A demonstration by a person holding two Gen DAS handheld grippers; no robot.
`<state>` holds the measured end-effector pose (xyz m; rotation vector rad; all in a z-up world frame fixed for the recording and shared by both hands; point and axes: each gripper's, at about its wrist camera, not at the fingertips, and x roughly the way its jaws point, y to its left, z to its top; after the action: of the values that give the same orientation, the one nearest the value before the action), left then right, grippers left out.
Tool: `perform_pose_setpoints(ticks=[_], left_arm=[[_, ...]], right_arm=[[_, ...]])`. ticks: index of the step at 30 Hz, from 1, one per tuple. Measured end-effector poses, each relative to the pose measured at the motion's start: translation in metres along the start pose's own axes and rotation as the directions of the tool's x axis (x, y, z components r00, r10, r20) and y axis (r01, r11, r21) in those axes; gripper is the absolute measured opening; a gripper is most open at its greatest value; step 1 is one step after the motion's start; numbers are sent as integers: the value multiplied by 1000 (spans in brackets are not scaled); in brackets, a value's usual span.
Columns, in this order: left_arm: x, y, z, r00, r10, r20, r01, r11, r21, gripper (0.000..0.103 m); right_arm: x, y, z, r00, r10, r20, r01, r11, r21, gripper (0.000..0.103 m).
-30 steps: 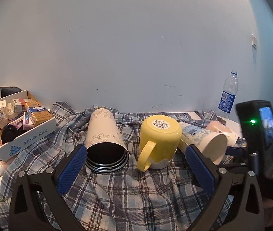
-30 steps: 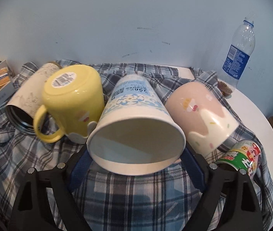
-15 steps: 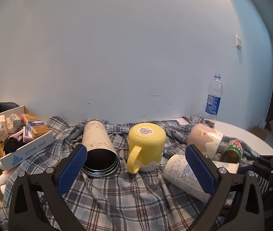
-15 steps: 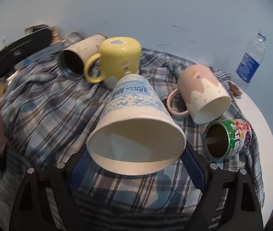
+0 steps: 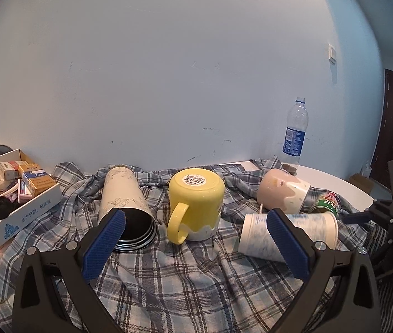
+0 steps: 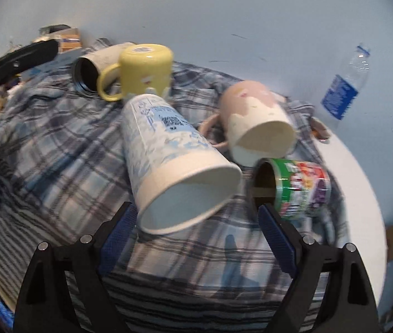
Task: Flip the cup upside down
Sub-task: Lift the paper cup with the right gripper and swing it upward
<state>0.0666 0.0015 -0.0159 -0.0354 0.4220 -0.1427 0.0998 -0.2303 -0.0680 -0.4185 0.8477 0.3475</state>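
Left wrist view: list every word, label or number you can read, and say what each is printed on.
"生产日期: 见标签" on the side of the white cardboard box.
"Liqun" on the orange-and-blue carton inside that box.
Barcode sticker on the base of the yellow mug: digits too small to read.
Blue label on the water bottle: unreadable.
Print on the paper cup and the green can: too blurred.

Before you: a matt paper cup (image 6: 168, 152) on soft plaid cloth (image 5: 174, 283), beside a glossy yellow mug (image 5: 195, 202).

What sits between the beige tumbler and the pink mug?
The upside-down yellow mug, standing between tumbler and pink mug on the plaid cloth, in the left wrist view.
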Motion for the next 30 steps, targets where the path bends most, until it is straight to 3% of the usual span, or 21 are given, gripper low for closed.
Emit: perform_pose_setpoints(ticks=[11, 21, 23, 25, 27, 29, 30], left_arm=[[-1, -6, -1, 1000, -1, 5, 1, 1000, 29, 103], [6, -16, -3, 997, -57, -41, 60, 996, 68, 103], [13, -23, -3, 995, -66, -80, 74, 992, 98, 103], [21, -31, -3, 987, -88, -136, 106, 986, 129, 103], [29, -40, -3, 979, -94, -179, 123, 979, 162, 103], [42, -51, -3, 971, -41, -235, 90, 975, 201, 97], [50, -55, -4, 966, -5, -259, 64, 973, 220, 83]], right_arm=[[-3, -52, -9, 977, -213, -30, 215, 968, 132, 89], [9, -75, 9, 960, -276, -39, 278, 933, 227, 89], [7, -74, 11, 964, -265, -31, 264, 935, 236, 89], [-3, -72, 10, 979, -200, -26, 200, 941, 274, 89], [-14, -67, 6, 994, -107, -10, 105, 946, 305, 82], [-17, -58, 4, 999, -45, -11, 46, 951, 304, 56], [-15, -53, 5, 998, -54, -36, 62, 956, 288, 47]])
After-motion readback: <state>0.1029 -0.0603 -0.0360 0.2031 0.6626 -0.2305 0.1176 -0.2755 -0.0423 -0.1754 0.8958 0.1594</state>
